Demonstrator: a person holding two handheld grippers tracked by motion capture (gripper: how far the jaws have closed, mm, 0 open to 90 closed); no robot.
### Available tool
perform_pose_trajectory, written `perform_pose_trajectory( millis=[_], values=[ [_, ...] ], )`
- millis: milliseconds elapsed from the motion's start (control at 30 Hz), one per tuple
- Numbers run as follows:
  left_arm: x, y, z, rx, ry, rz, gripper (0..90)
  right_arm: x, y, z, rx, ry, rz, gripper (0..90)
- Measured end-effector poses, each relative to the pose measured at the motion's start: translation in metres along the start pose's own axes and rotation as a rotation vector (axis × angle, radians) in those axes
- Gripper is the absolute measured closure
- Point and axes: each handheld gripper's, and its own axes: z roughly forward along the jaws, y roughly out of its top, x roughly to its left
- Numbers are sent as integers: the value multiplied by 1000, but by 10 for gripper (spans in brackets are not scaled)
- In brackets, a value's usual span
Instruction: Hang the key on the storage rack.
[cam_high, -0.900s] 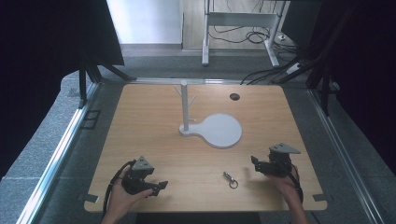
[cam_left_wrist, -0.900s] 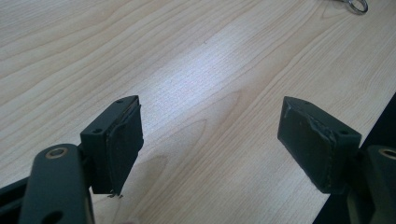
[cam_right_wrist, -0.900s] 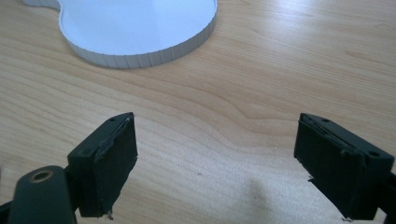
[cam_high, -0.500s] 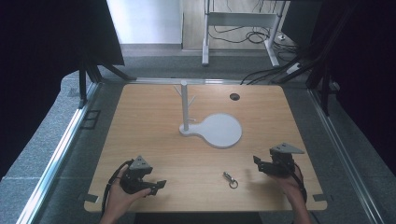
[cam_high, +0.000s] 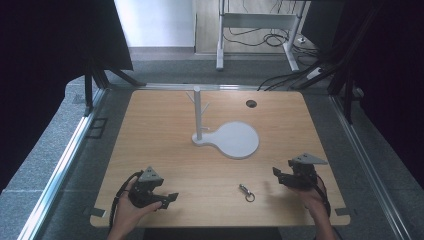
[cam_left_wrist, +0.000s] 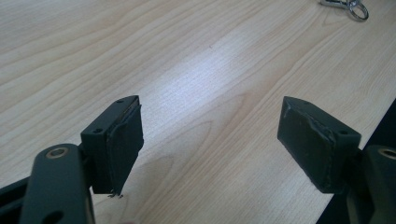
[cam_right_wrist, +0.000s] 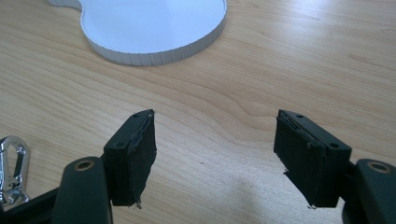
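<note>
On the light wooden table (cam_high: 165, 130) lies a small silver metal clasp with a ring (cam_high: 246, 192), near the front edge, between the two grippers and closer to the right one. In the left gripper view the clasp is cut off by the top edge, so its shape is hard to make out there; in the right gripper view its left part is cut off too. The left black gripper (cam_left_wrist: 210, 140) is held low over the table with its jaws wide apart, and nothing is between them. The right black gripper (cam_right_wrist: 215, 154) is also wide open and holds nothing. Behind the clasp stands a white stand with a round flat base and a thin branched post (cam_high: 235, 140); in the right gripper view only part of its base is visible. A small dark round hole (cam_high: 251, 103) is near the far edge of the table.
</note>
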Motion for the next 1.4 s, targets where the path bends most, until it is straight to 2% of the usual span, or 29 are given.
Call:
perform_pose_trajectory(
  millis=[300, 567, 700, 767, 933, 1200, 1400],
  values=[
    [-3, 2, -6, -16, 0, 4, 230, 2, 5, -6, 12, 22, -16, 369],
    [-4, 2, -7, -13, 1, 4, 231, 4, 16, -2, 74, 30, -63, 393],
    [-5, 2, -7, -13, -3, 8, 230, 7, 19, -2, 90, 47, -71, 407],
    [-5, 2, -8, -9, -3, 5, 230, 12, 25, -4, 115, 58, -101, 422],
    [-1, 1, -11, -17, 2, -8, 230, 18, 36, -5, 138, 73, -120, 429],
    [0, 0, -11, -19, -13, -1, 230, 32, 50, -4, 213, 90, -179, 464],
    [-2, 0, -8, -10, -19, 4, 230, 43, 56, -1, 255, 128, -214, 489]
  ],
)
